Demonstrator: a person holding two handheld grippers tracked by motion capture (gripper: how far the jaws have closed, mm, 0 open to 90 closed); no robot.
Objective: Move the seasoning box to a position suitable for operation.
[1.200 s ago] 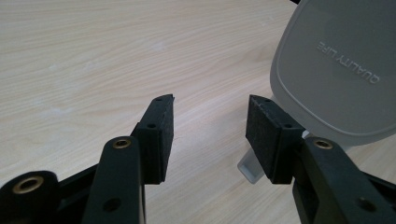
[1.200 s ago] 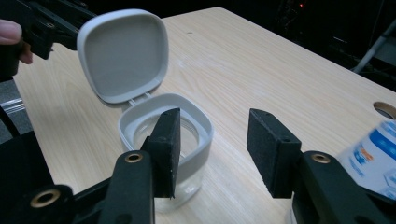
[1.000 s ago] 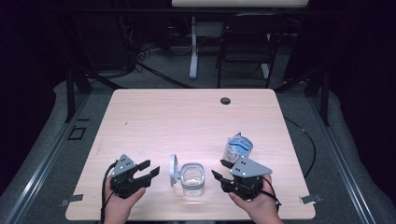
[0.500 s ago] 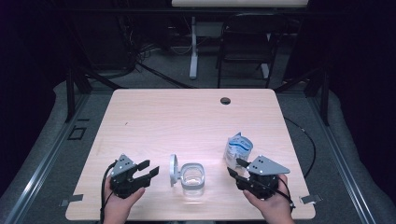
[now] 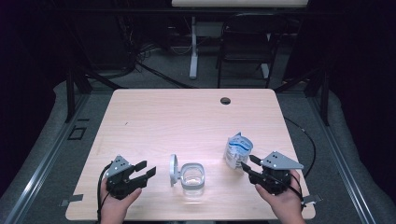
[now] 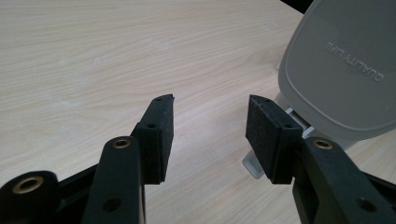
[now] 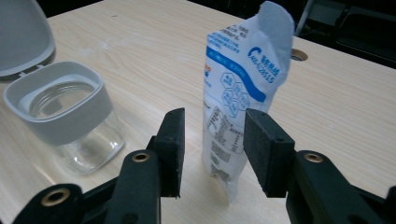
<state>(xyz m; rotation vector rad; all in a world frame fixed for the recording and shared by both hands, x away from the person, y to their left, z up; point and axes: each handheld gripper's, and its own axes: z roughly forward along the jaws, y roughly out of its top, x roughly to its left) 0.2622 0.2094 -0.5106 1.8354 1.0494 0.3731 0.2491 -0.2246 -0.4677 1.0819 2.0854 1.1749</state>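
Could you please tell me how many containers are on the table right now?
2: a clear jar with its lid open near the front edge, and a standing pouch to its right.

My bench [image 5: 187, 121] is pale wood with a fine grain and 1 dark round hole [image 5: 225, 101]. The pouch [image 7: 238, 93] is white with a blue band and blue print (small hexagon marks too). The jar [image 7: 70, 126] is clear glass with a grey collar and a grey lid [image 6: 345, 70]. Both of my tools [image 5: 142, 169] [image 5: 246, 162] are black, with brass-coloured rivets.
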